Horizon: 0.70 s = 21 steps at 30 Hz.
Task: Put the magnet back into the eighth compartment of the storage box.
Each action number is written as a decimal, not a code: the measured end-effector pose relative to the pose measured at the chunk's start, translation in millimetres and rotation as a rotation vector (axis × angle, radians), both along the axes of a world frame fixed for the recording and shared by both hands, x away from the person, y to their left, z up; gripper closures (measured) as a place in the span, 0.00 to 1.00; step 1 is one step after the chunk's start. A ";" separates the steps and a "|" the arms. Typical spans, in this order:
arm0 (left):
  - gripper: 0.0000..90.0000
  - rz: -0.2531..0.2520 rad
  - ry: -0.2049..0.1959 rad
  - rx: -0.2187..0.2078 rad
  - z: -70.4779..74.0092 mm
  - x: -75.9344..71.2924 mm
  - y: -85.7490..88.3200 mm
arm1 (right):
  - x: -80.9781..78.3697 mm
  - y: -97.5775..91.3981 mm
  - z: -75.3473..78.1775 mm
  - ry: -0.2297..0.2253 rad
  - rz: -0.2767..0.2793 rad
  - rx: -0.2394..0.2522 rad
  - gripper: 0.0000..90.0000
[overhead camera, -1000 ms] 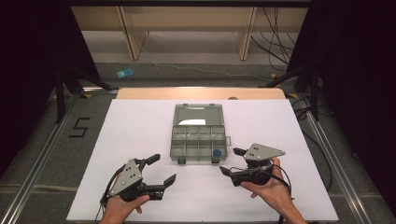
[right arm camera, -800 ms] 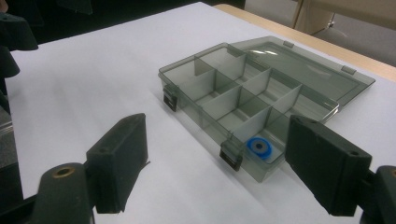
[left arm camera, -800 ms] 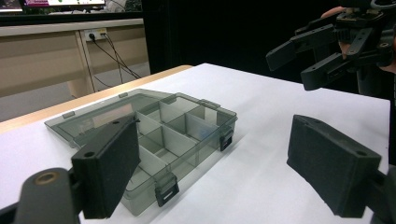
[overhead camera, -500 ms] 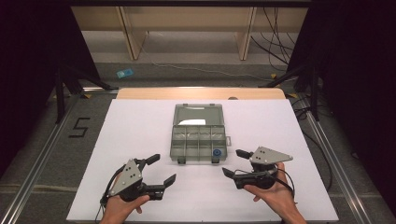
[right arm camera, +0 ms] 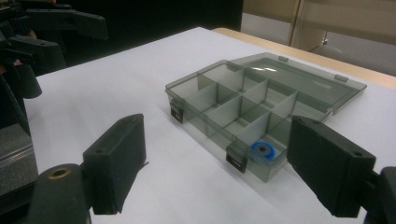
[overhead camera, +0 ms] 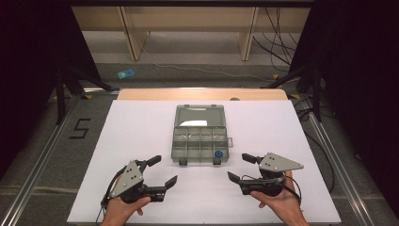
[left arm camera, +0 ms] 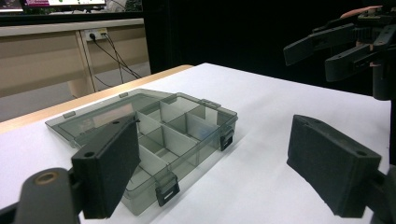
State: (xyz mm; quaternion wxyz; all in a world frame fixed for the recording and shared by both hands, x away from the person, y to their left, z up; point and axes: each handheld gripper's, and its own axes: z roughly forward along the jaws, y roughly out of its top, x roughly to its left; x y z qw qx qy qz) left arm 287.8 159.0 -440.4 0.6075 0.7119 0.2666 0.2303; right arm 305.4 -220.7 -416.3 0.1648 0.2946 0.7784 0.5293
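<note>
A smoky transparent compartment box (overhead camera: 200, 136) lies open at the middle of the white table, its lid flat on the far side. A blue ring (overhead camera: 218, 154) sits in the near right compartment; in the right gripper view the blue ring (right arm camera: 263, 150) is close to the front wall. My left gripper (overhead camera: 163, 170) stands open near the front left, apart from the box. To the front right my right gripper (overhead camera: 238, 167) is open too, empty. The box (left arm camera: 154, 135) lies ahead of the left gripper (left arm camera: 219, 172). The box (right arm camera: 252, 102) lies ahead of the right gripper (right arm camera: 222, 168).
The white table sheet (overhead camera: 141, 127) has free room on both sides of the box. A wooden strip (overhead camera: 202, 94) edges the far side. Black curtains, cables and table legs stand beyond. A blue item (overhead camera: 125, 74) lies on the floor.
My right gripper has drifted a little to the right and toward the near edge. The left gripper and the box have stayed put.
</note>
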 end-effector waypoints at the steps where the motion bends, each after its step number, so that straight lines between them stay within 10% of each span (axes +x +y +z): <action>1: 0.18 0.000 0.000 0.000 0.0 0.0 0.0 | -1.1 -0.2 -0.6 0.005 0.000 0.009 0.23; 21: 0.18 -0.017 0.023 -0.014 -0.4 -2.2 -1.1 | -13.9 -9.8 -4.5 -0.026 -0.033 0.074 0.19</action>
